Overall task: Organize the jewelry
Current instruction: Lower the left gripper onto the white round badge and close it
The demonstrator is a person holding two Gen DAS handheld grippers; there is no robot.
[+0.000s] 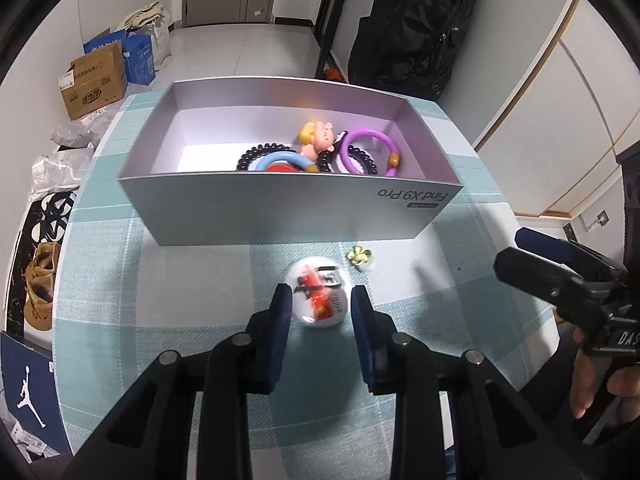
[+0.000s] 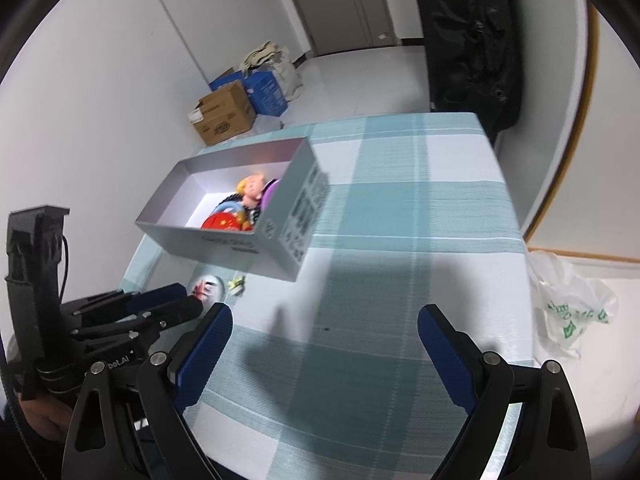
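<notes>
Checked tablecloth (image 1: 160,280) carries a grey box (image 1: 280,208) holding bracelets and a doll. Left gripper (image 1: 320,304) straddles a round white badge (image 1: 318,300), its fingers not clearly pressing it. Right gripper (image 2: 324,340) gapes wide, empty. Small yellow flower clip (image 1: 359,257) lies beside the badge.

The table (image 1: 168,280) wears a woven checked cloth, matt and finely ribbed. The box (image 1: 280,208) looks like smooth card with a soft satin sheen. The round badge (image 1: 318,300) has a glossy, reflective face. The purple ring (image 1: 366,152) and blue ring (image 1: 280,159) look like shiny plastic. Both tongs, left (image 1: 320,304) and right (image 2: 324,332), show matt black plastic with textured blue pads (image 2: 208,356) and metal pins.
</notes>
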